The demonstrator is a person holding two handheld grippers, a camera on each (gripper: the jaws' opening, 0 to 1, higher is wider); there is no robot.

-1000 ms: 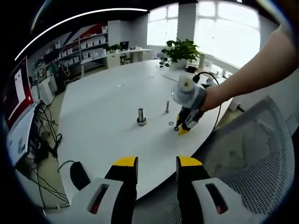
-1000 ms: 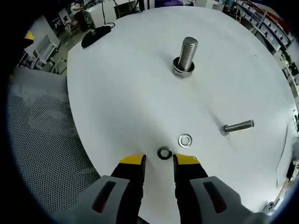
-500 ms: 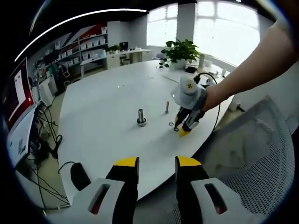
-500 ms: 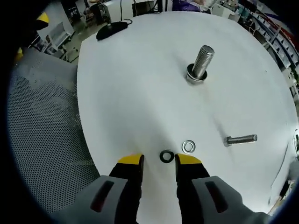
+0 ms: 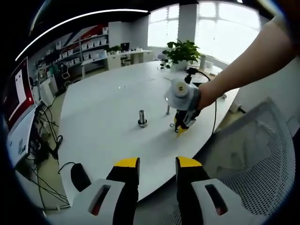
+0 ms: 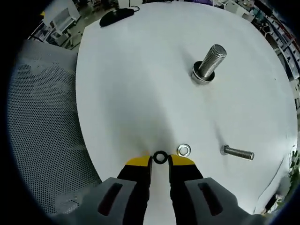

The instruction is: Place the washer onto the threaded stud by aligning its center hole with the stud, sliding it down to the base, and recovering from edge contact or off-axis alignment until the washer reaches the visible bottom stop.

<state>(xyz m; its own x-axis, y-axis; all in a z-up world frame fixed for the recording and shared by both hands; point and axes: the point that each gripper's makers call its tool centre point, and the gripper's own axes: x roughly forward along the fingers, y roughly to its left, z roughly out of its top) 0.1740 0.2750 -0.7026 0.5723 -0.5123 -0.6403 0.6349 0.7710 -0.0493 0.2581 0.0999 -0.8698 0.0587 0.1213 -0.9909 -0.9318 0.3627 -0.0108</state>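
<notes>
right gripper point(image 6: 160, 161) jaws narrow around dark washer point(image 6: 160, 157), perhaps touching; left gripper point(image 5: 157, 163) gapes, empty.

Table point(image 6: 131, 79): smooth matt white top. Stud point(image 6: 210, 63): bright threaded metal. Silver washer point(image 6: 183, 150): shiny metal; dark washer point(image 6: 160, 157) at its 9 o'clock: dull. Chair point(image 6: 42, 140): grey mesh.

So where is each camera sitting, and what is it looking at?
Left gripper view: rides the left gripper, held back off the table's near edge, facing across it; the person's arm holds the right gripper there.
Right gripper view: rides the right gripper, looking down at the dark washer between its jaw tips, a silver washer beside it.
Shared: the table, big threaded stud, small bolt.
</notes>
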